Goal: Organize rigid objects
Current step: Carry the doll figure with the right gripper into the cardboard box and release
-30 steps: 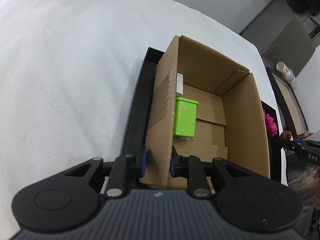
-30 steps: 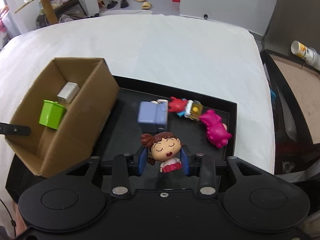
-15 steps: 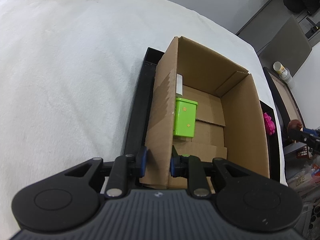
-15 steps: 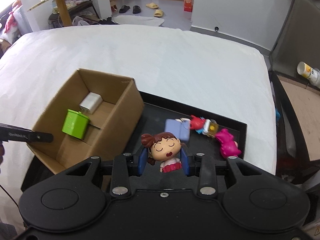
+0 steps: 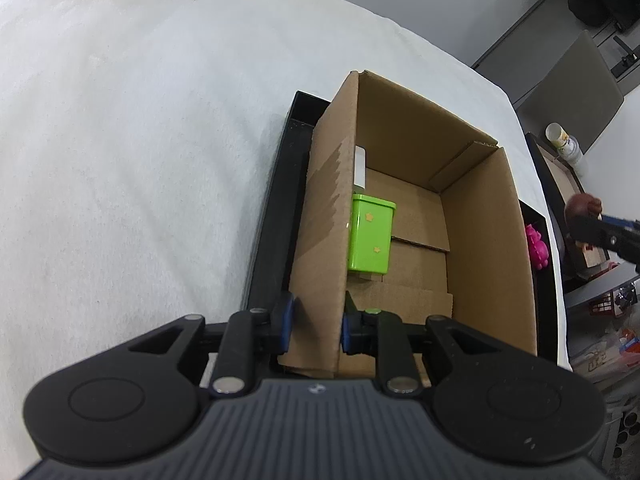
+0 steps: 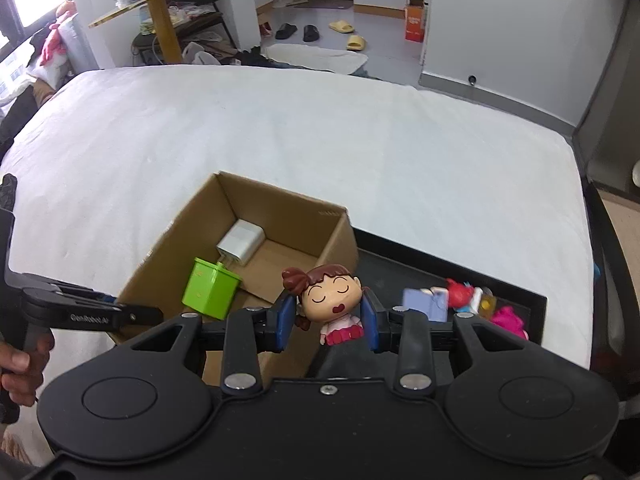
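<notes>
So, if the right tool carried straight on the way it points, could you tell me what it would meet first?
Probably the cardboard box. The right tool, shut on the doll figure, points toward the box's near right wall and open top. Depth is unclear, so it might pass just above the rim.

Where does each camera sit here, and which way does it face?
Left wrist: on the left gripper, looking down into the cardboard box; its fingers pinch the box's wall.
Right wrist: on the right gripper, facing across the white bed; it holds a doll, and a hand shows at left.
Shared: the box, green tin and black tray.
</notes>
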The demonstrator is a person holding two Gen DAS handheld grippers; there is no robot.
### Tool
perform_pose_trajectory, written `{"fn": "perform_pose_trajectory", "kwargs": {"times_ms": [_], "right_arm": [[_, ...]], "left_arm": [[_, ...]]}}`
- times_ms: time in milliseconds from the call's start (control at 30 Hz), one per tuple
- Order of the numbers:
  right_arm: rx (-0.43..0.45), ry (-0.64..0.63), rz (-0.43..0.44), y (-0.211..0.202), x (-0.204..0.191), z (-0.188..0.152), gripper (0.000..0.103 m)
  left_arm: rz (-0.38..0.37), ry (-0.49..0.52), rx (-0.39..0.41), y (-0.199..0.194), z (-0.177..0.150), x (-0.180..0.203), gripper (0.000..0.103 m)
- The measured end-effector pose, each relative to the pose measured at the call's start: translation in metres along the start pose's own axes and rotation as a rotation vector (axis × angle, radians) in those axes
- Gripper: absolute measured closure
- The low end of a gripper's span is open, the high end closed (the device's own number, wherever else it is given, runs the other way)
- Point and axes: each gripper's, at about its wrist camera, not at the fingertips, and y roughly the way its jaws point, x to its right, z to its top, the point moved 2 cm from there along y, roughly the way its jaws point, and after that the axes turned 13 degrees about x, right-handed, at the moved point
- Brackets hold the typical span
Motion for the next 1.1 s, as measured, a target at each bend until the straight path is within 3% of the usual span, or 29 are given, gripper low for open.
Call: {"fn": "perform_pose_trajectory", "kwargs": {"times_ms": [500, 1100], "right_arm": [[0.011, -0.036, 0.061, 0.028, -0.039, 0.017, 0.068], [-0.018, -0.095, 0.060, 0.075, -0.071, 0.014, 0.068]], "left_arm": [[-0.019, -0.008, -0.016, 0.002, 0.003, -0.004, 0.080], [-0.028, -0.014, -0.023, 0.004, 0.003, -0.006, 0.080]]}}
